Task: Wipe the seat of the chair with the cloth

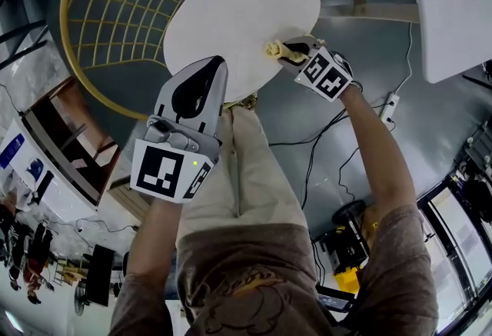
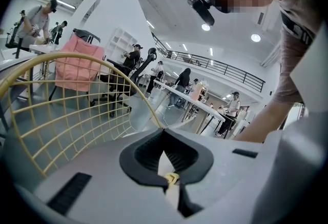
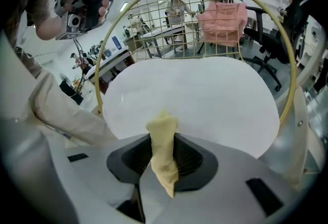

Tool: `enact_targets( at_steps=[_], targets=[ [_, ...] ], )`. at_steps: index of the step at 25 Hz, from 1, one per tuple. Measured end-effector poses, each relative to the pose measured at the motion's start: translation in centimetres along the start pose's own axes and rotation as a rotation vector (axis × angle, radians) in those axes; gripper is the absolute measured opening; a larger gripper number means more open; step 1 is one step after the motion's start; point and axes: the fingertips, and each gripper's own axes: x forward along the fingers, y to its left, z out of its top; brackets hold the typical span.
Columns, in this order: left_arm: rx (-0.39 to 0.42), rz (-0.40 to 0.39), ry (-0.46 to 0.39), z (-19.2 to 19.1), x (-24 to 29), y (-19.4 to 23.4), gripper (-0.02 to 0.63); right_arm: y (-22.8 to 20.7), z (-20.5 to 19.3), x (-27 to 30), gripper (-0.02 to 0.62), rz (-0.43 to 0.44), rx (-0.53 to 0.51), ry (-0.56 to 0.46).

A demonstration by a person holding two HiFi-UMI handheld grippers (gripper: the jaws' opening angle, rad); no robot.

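Yellow cloth clamped in right tool; left tool hides seat edge

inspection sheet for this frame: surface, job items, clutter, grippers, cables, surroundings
Surface: chair seat, white and bare, no marks visible; yellow wire backrest behind it.
Job's things: yellow cloth, bunched, at the seat's near edge; contact with the seat unclear.
Clutter: nothing seen on the seat.
Grippers: right gripper shut on the cloth. left gripper jaws together near the seat's front edge; a tiny yellow bit at their seam, unidentifiable.
Cables: black cables and a white power strip on the floor.
Surroundings: white table; pink fabric draped beyond the backrest; people at desks.
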Motion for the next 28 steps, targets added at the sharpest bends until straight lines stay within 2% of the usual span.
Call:
enact_targets(
  at_steps=[4, 8, 10, 16, 21, 25, 28],
  targets=[
    [-0.002, 0.001, -0.002, 0.0, -0.1, 0.1, 0.009, 1.0, -1.5, -0.3, 0.132, 0.004, 0.062, 0.008],
    [0.0, -0.004, -0.01, 0.5, -0.1, -0.1, 0.009, 2.3, -2.9, -0.8, 0.132, 0.025, 0.048, 0.03],
    [0.004, -0.007, -0.01, 0.6, -0.2, -0.2, 0.009, 1.7, -3.0, -1.8, 0.132, 0.009, 0.063, 0.037],
    [0.005, -0.005, -0.01, 0.2, -0.6, -0.3, 0.009, -5.4, 0.9, -6.6, 0.132, -0.142, 0.104, -0.068],
    [0.003, -0.011, -0.013, 0.3, 0.1, -0.6, 0.009, -11.4, 5.4, -10.5, 0.132, -0.258, 0.06, -0.12],
    [0.003, -0.016, -0.01, 0.2, 0.7, -0.7, 0.009, -15.0, 8.1, -11.5, 0.132, -0.336, 0.03, -0.127],
    [0.007, -0.02, -0.001, 0.0, 1.1, -0.7, 0.009, -16.7, 8.8, -10.7, 0.133, -0.356, 0.031, -0.1]
  ],
)
